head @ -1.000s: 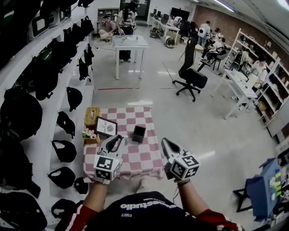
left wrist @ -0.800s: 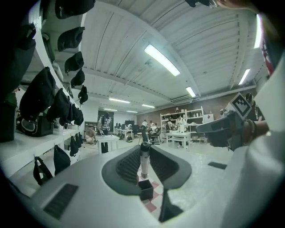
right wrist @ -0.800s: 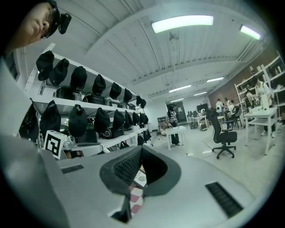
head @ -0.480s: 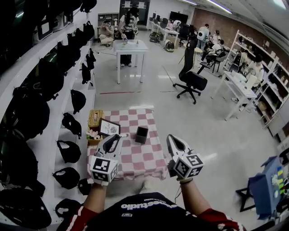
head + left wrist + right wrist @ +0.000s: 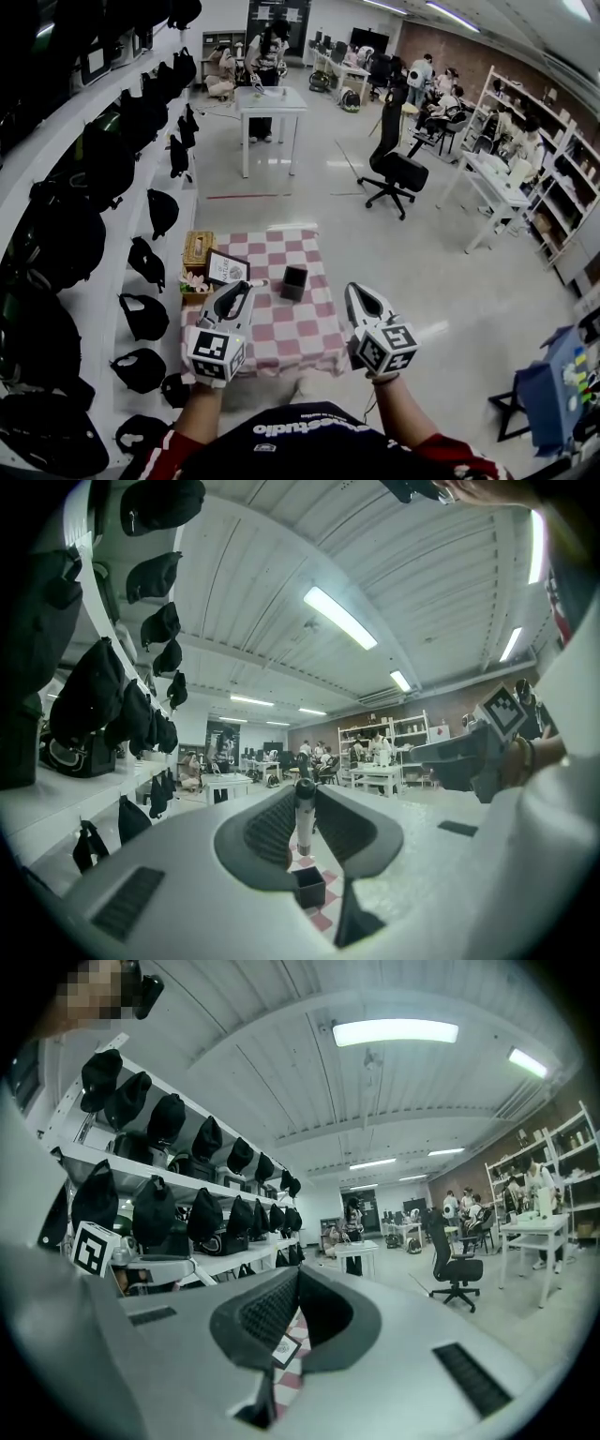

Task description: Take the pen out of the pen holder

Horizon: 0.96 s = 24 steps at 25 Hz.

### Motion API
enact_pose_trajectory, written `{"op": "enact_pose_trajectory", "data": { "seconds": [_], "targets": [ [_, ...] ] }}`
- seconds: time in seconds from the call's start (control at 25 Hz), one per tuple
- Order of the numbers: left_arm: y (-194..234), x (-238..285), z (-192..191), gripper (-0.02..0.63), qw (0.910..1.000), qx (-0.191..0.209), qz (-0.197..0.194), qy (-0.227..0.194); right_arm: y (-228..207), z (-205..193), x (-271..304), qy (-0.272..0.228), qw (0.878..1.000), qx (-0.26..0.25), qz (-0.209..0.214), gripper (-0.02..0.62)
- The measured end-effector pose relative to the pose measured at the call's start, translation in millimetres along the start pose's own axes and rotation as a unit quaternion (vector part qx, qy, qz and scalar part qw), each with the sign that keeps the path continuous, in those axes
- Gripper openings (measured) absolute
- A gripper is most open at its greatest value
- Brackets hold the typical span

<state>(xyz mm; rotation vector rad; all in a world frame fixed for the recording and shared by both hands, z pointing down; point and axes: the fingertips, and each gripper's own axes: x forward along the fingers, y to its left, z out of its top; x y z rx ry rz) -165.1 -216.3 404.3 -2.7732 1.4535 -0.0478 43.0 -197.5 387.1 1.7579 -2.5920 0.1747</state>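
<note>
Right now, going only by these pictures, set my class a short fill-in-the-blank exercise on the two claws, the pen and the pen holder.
1. The left claw is shut on the ____.
2. The black pen holder stands on a pink and white ____ table.
3. The right claw is shut, and between its jaws there is ____.

Missing words: pen; checked; nothing.

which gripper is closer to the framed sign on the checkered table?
Left. The left gripper, gripping the pen, hovers just on the near side of the framed sign. The right gripper is off to its right, beyond the pen holder.
</note>
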Motion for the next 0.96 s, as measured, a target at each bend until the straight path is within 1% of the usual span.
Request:
{"op": "enact_pose_trajectory", "data": {
  "seconds": [0.28,0.44,0.52,0.96],
  "targets": [
    [-1.3,-0.9,-2.2,0.071,1.0000,-0.006,-0.001,0.000,2.7,-2.8,-1.3,0.002,1.000,0.000,0.006,0.003],
    [-3.5,1.7,-5.8,0.070,0.9995,-0.029,-0.010,-0.004,2.6,-4.0,-2.1,0.006,1.000,0.000,0.008,0.003],
    [-5.1,2.3,-6.7,0.070,0.9993,-0.034,-0.013,-0.003,3.4,-4.2,-2.8,0.007,1.000,-0.001,0.009,0.003],
    [-9.1,4.9,-3.5,0.071,0.9995,-0.024,-0.016,-0.007,-2.4,-5.3,-8.2,0.004,1.000,0.001,0.002,0.003]
  ]
}}
